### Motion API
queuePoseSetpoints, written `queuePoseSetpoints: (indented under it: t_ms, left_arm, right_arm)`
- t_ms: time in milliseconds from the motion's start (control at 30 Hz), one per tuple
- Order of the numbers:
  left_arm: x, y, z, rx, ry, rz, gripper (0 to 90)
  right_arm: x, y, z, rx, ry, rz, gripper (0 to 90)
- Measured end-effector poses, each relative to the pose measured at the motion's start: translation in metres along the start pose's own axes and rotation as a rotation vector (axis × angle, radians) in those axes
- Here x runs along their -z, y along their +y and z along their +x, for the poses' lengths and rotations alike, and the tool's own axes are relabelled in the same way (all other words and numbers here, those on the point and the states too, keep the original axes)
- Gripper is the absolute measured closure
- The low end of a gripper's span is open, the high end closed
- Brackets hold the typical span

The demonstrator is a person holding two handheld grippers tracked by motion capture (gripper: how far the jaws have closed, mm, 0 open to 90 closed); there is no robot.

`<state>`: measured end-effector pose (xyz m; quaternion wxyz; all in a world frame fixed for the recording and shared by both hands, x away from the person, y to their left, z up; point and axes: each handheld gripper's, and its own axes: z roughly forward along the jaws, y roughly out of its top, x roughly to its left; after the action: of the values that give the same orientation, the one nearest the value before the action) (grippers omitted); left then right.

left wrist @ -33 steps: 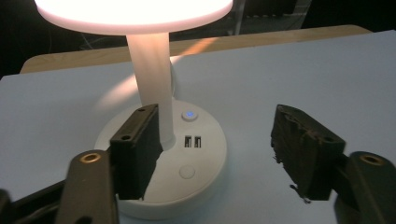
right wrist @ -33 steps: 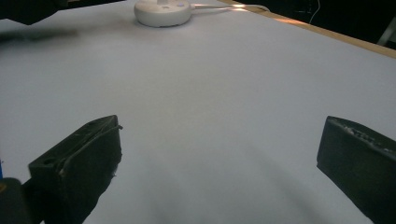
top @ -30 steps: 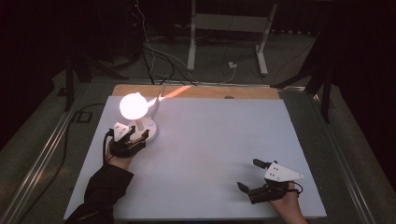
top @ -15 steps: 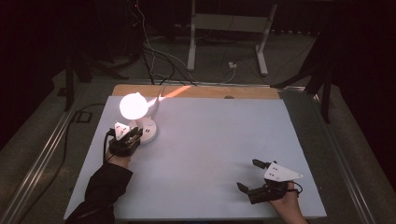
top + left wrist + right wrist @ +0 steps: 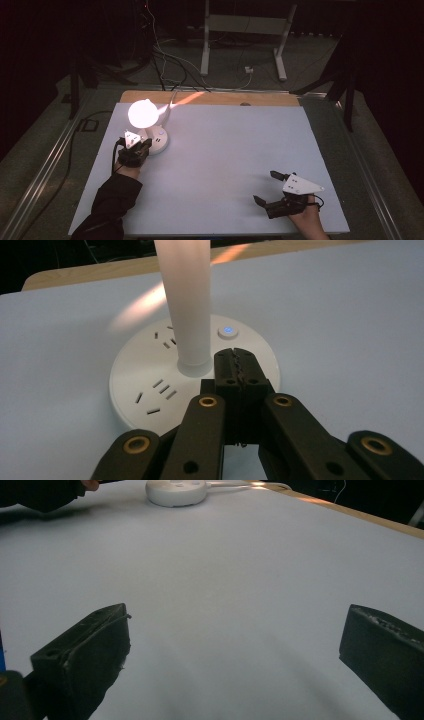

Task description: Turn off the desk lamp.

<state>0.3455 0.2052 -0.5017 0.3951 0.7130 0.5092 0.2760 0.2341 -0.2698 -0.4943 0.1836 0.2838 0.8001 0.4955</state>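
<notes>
Two claws are working at a pale grey table point(image 5: 225, 165) in a darkened room, and the risk is sitting with the left one. The left claw point(image 5: 234, 365) is hovering over the round white base point(image 5: 150, 390) of a lit desk lamp point(image 5: 142, 114), close beside its stem point(image 5: 185, 305) and just short of the small button point(image 5: 227, 331) glowing blue. A careless push from here could be missing that button and striking the stem instead, tipping the lamp or sliding the base across the smooth table, since nothing is bracing it. The tips could also be catching in the socket slots point(image 5: 160, 390) set into the base.

The left claw's jaws have just been closing and are now standing fully together with nothing between them, forming a blunt point suited to pressing. Whether the tips are already resting on the base or floating just above it is hard to tell from this angle.

The lamp is standing near the table's far left corner, its bulb blazing. Well apart, at the near right, the right claw point(image 5: 272, 187) is waiting wide open and empty over bare table.
</notes>
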Motion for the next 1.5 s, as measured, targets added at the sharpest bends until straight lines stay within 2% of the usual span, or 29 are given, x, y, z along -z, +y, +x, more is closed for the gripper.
queuePoseSetpoints:
  t_ms: [100,367,733,1100,1333,1433,1500]
  left_arm:
    - [-0.003,-0.001,0.000,-0.010,0.007,0.012,90.0]
    - [-0.006,-0.003,0.003,-0.001,0.002,0.023,90.0]
    - [-0.011,-0.005,0.000,-0.031,-0.007,0.044,90.0]
    - [-0.012,-0.007,-0.001,-0.038,-0.005,0.039,90.0]
    - [-0.012,-0.006,-0.003,-0.070,0.009,0.053,90.0]
    - [-0.012,-0.006,-0.001,-0.048,-0.004,0.044,90.0]
    - [-0.012,-0.007,0.001,-0.049,0.011,0.042,90.0]
  right_arm:
    - [0.000,0.000,0.000,0.000,0.000,0.001,0.0]
    - [0.000,0.000,0.000,0.000,0.003,0.003,0.0]
    - [0.000,0.000,0.000,0.001,0.004,0.005,0.0]
    - [-0.001,0.000,0.000,0.002,0.005,0.009,0.0]
    - [-0.001,0.000,0.001,0.003,0.006,0.012,0.0]
    - [-0.002,0.000,0.001,0.003,0.008,0.014,0.0]
    - [-0.001,0.000,0.002,0.004,0.008,0.015,0.0]
